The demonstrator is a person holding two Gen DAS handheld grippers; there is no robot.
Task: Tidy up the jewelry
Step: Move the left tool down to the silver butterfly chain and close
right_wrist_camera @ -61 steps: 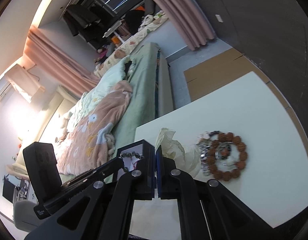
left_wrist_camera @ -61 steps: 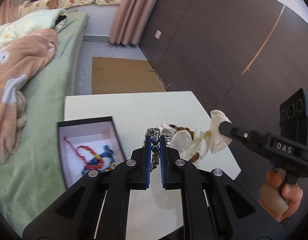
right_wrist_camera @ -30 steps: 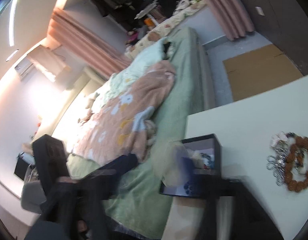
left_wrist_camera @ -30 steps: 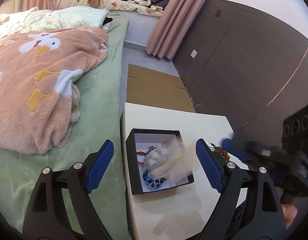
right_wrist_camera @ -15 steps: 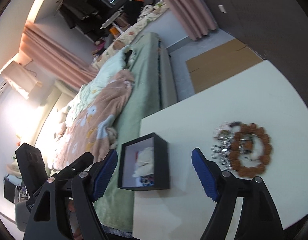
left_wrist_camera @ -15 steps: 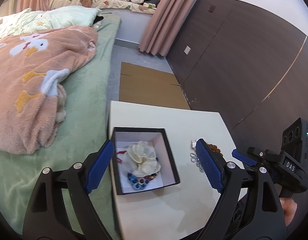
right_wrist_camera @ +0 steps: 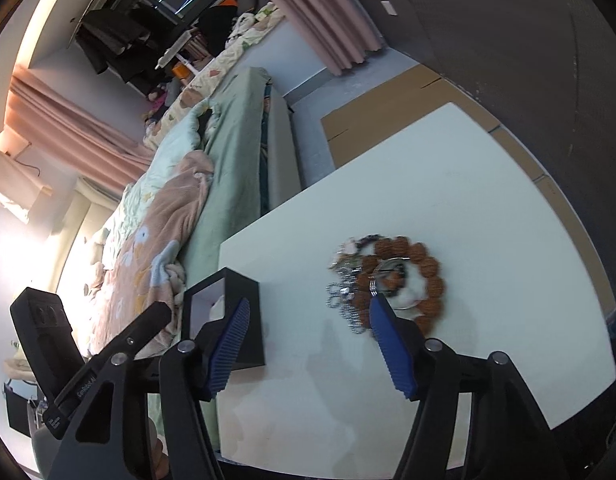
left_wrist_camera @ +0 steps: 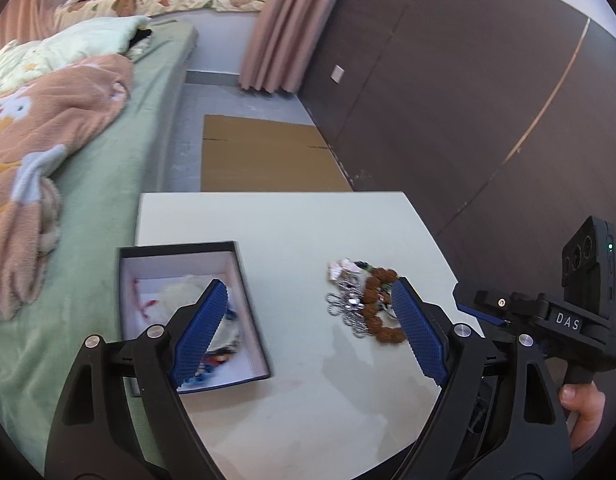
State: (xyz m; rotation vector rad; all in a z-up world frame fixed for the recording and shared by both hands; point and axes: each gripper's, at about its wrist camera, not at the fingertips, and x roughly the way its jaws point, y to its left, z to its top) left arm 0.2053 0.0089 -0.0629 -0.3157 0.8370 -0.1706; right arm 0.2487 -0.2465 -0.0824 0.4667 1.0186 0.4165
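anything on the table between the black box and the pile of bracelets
No, that stretch of white table is bare between the black box and the bracelet pile. Both wrist views show it, the left one most squarely.

in the left wrist view the left gripper's blue ridged pad (left_wrist_camera: 200, 330) covers part of the blurred jewellery inside the black white-lined box (left_wrist_camera: 244, 300), the brown wooden bead bracelet (left_wrist_camera: 378, 308) is half hidden by the other pad, and the lower right frame edge crops the person's hand (left_wrist_camera: 584, 412).
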